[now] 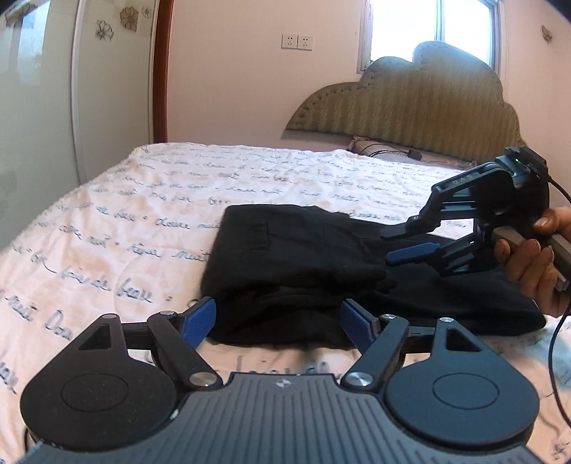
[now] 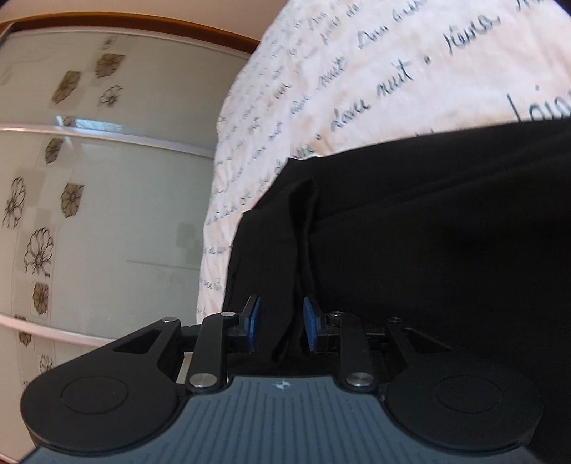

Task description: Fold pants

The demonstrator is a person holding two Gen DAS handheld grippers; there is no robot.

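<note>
The black fabric pants lie in the middle of the left wrist view, folded into a thick bundle on the bed. The bed carries a white quilted cover with dark handwritten script, which fills the left and lower parts of this view. The near edge of the pants reaches the lower middle of the frame, between the two blue pads of the left gripper.

The jaws of the left gripper are spread wide, one pad at each side of the near edge of the bundle, and they pinch nothing.

At the right of the same view, a hand holds the right gripper just above the pants. Its jaws are parted, with a clear gap between the black upper finger and the blue lower one.

In the right wrist view, the pants fill the right and lower part of the frame. A raised fold of the black cloth runs down between the blue pads of the right gripper. The pads stand apart on both sides of this fold, and I cannot tell if they touch it.

Behind the bed, in the upper right of the left wrist view, stands a padded beige headboard with a curved top, below a bright window. In the left half of the right wrist view, there is a frosted glass wardrobe door with flower decoration.
</note>
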